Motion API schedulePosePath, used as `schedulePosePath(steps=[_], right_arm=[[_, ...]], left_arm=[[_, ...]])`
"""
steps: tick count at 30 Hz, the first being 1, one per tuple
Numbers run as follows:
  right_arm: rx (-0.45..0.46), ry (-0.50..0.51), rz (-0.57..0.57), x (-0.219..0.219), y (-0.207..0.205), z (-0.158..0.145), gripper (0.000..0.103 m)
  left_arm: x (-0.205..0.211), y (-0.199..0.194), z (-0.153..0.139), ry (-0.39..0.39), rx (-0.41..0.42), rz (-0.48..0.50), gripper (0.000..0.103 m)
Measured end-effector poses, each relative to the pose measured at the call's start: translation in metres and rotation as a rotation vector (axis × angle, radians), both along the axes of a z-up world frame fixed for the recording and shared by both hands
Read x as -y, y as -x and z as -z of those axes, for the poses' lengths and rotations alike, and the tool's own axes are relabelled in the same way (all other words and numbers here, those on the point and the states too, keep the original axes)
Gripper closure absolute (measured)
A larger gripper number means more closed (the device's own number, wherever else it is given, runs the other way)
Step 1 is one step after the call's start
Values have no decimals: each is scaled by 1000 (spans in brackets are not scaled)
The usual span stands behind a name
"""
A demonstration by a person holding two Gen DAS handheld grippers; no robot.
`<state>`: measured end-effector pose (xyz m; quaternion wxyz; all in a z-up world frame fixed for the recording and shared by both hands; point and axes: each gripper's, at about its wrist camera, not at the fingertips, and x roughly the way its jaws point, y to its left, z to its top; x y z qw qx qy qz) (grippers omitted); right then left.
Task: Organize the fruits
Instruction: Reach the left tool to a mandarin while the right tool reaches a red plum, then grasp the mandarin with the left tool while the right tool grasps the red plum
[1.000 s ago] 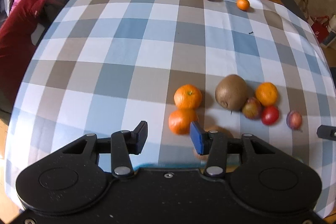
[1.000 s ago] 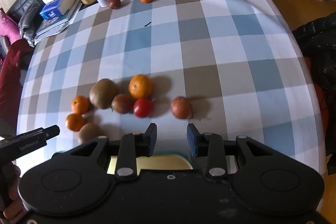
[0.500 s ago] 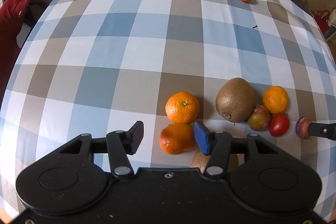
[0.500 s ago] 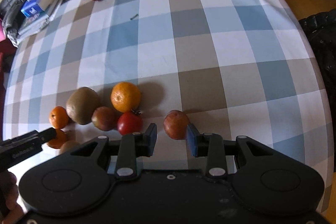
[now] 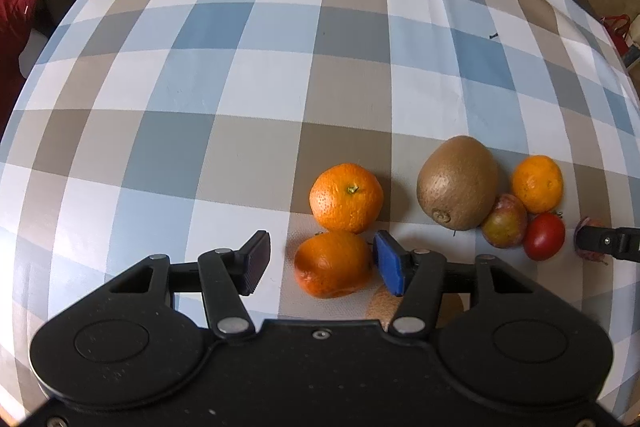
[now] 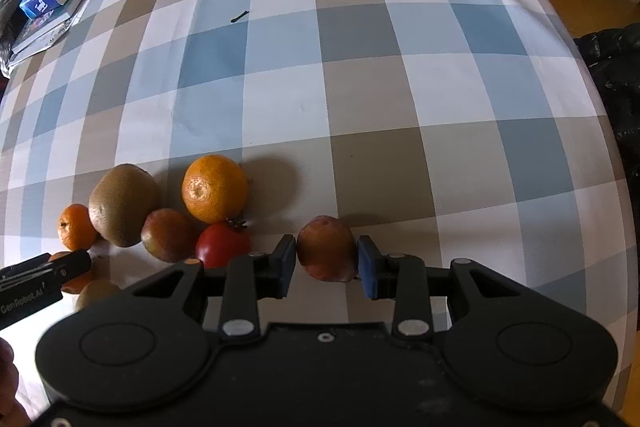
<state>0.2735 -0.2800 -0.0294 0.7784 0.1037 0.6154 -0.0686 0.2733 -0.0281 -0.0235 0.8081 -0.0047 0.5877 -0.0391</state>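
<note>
Two wrist cameras, close above a checked tablecloth [image 5: 280, 75]
Both look steeply down; each shows the same fruit cluster [image 6: 132, 207] at lower frame.

The left hand-held gripper [image 5: 318, 261] has a matte black plastic body with two round embossed discs, silver pivot screws on its black linkage arms, one blue ribbed pad and one pad showing dark. The right hand-held gripper [image 6: 326, 267] is built alike: black housing, silver screws, a small centre screw, blue pads on both fingers [image 6: 370, 273]. Seen from the right wrist, the left one's black finger carries white "GenRobot.AI" lettering.
</note>
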Motion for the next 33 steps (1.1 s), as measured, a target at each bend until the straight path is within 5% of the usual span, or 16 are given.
schedulePosePath(steps=[18, 33], right_arm=[[-6, 17, -23, -3, 2, 4, 69], [110, -48, -7, 6, 52, -61, 69]], left_arm=[[4, 2, 1, -1, 5, 16, 53], [4, 43, -61, -18, 146, 28, 53]])
